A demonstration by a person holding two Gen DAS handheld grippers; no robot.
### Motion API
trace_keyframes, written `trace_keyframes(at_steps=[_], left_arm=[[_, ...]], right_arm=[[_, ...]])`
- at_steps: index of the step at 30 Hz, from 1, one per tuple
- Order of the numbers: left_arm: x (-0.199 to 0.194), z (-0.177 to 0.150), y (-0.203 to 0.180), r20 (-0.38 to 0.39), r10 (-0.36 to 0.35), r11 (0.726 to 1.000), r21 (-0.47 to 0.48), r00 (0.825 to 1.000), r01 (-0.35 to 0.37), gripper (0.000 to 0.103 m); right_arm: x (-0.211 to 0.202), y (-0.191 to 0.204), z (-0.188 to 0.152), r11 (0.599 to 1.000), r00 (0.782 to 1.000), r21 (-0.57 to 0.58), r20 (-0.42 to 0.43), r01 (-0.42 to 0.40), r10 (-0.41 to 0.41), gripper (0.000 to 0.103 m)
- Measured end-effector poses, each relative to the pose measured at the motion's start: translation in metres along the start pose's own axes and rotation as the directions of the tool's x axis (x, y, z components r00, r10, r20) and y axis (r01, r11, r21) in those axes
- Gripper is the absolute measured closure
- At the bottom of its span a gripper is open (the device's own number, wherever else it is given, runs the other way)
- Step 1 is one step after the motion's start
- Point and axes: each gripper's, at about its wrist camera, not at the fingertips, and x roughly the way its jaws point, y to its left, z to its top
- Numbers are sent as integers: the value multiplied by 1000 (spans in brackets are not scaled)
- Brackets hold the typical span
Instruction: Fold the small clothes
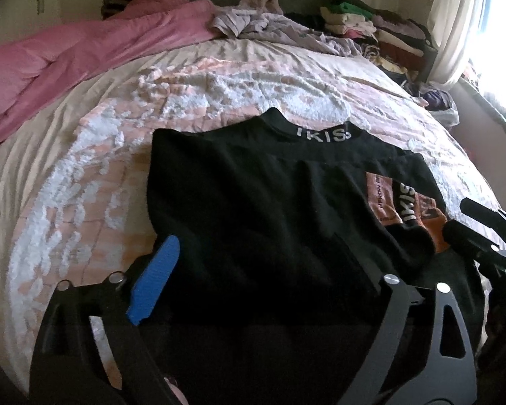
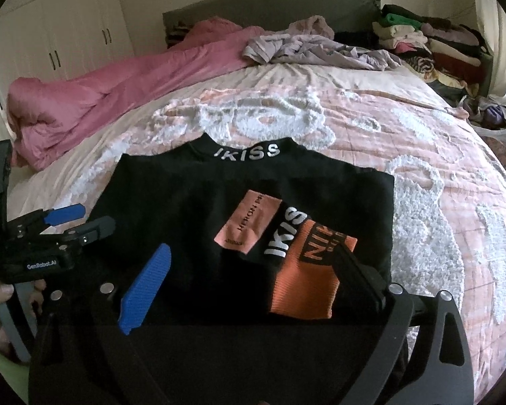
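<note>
You had a black top (image 2: 192, 202) lying flat on the pink-and-white bedspread (image 2: 421, 155), its high collar (image 2: 246, 152), lettered IKISS in white, pointing toward the headboard. A sleeve (image 2: 286, 246) was folded across its front at the right, showing a pink patch, a black band lettered IKISS and an orange ribbed cuff (image 2: 303, 290) nearest you.

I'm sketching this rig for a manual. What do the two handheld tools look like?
Each is a black metal frame with triangular cut-outs and silver bolts. The right tool carries one ribbed blue finger and one black finger. The left tool has the same blue-and-black pair, and white "GenRobot.AI" lettering on its body. No cables or sleeves show.
</note>
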Motion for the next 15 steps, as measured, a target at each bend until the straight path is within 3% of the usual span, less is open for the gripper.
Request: trace_keyframes(at_steps=[4,15], left_arm=[[-10,1,2,18,6,1000,-4,1000,-6,10],[-45,0,9,72,8,1000,-13,997,-7,10]], right_arm=[[-8,0,1,1000,1000,10,20,2,-2,4],[-37,0,-3,999,997,36,71,2,-5,5]])
